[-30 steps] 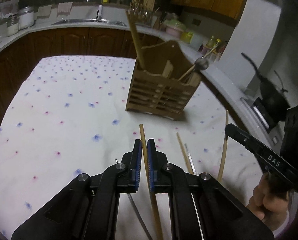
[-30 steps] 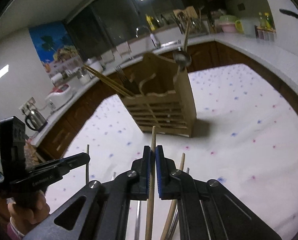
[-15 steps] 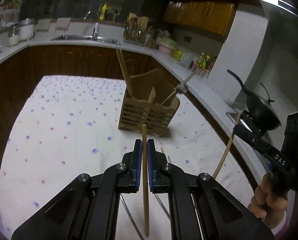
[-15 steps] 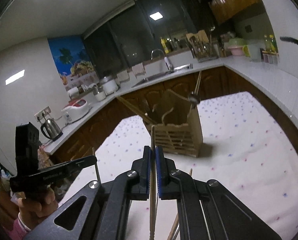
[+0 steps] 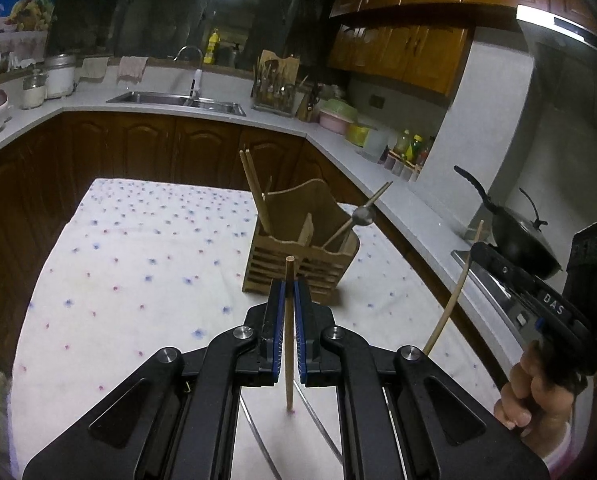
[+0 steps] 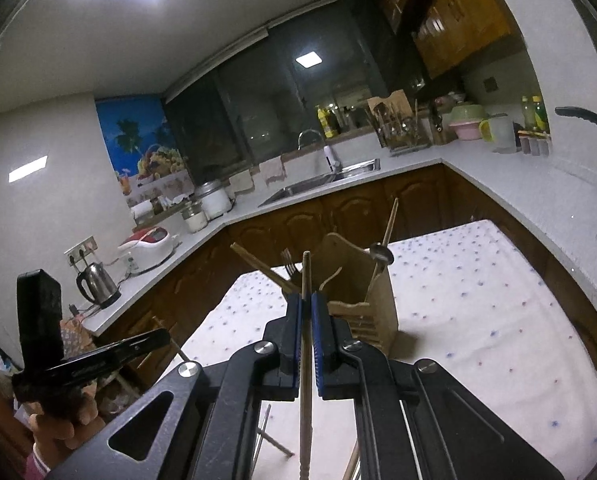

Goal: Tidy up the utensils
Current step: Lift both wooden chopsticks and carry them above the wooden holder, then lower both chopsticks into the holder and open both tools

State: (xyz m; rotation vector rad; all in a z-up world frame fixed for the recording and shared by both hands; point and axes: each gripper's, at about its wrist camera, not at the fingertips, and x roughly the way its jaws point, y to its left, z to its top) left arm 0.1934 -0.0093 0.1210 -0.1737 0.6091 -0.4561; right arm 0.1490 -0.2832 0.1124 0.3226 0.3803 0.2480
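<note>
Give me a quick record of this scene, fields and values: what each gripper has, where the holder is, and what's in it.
left gripper: shut on a chopstick
right gripper: shut on a chopstick
holder: wooden, upright on the floral cloth, ahead of both grippers
in holder: chopsticks, a fork, a ladle
on cloth below grippers: metal utensils, partly hidden

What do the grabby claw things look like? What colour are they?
Each gripper, left gripper and right gripper, is matte black with two flat fingers lined with ridged blue pads, plus round silver bolts. The right one's side carries white "DAS" lettering and a green light. A bare hand with a pink cuff grips it.
</note>
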